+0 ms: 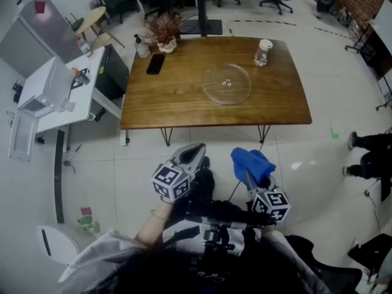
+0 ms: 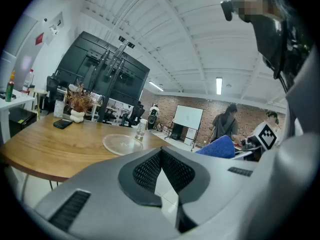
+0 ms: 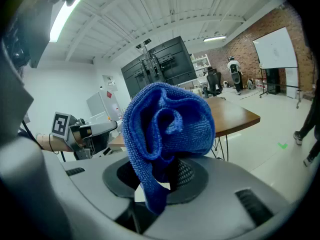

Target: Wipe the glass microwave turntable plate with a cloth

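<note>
gripping blue cloth [image 3: 167, 129] in right gripper [image 1: 250, 176], left gripper [image 2: 161, 153] squeezed shut, both short of table's [image 1: 171, 100] near edge; glass plate [image 1: 227, 83] mid-table.

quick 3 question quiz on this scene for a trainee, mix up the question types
1. True or false: the right hand-held gripper is shut on the blue cloth.
2. Pick one. The glass turntable plate: A lies flat on the wooden table; B is held up in the air; C stands on its edge.
3. Short answer: what is between the jaws of the left hand-held gripper?

Key
1. True.
2. A.
3. Nothing: its jaws are together and empty.
</note>
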`<state>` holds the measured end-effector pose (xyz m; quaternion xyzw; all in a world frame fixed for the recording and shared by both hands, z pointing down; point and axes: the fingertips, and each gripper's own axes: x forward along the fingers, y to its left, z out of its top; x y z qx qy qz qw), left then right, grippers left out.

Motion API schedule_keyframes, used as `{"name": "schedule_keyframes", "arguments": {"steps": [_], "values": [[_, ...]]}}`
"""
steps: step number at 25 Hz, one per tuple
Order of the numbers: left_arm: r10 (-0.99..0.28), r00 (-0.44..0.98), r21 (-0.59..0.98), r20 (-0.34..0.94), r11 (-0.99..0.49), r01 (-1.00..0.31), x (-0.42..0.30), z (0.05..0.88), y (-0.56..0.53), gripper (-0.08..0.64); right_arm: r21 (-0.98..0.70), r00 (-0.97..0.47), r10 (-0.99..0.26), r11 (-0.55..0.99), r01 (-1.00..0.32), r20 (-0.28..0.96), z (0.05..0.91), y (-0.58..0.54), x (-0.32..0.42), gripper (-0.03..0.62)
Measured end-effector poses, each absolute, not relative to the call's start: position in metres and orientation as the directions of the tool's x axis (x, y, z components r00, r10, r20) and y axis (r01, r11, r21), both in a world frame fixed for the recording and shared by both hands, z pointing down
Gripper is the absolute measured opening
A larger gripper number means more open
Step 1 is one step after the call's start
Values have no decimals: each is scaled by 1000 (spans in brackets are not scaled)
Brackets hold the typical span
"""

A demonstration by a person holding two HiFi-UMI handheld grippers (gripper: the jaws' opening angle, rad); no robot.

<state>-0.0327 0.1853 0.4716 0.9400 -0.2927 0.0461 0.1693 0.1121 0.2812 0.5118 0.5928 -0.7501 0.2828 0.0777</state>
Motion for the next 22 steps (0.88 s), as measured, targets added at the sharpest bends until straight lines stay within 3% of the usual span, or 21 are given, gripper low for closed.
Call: {"name": "schedule_keyframes", "arguments": {"steps": [15,22], "values": [[-567,767,340,299,-688,-641,-56,503,-30,-5,-315,-219,-859,72,-947,462,501,110,116,110],[-504,782,400,366,-674,-621,-45,546,-100,-5,-284,-84,-863,-72,-956,499,505,84,133,110]]}}
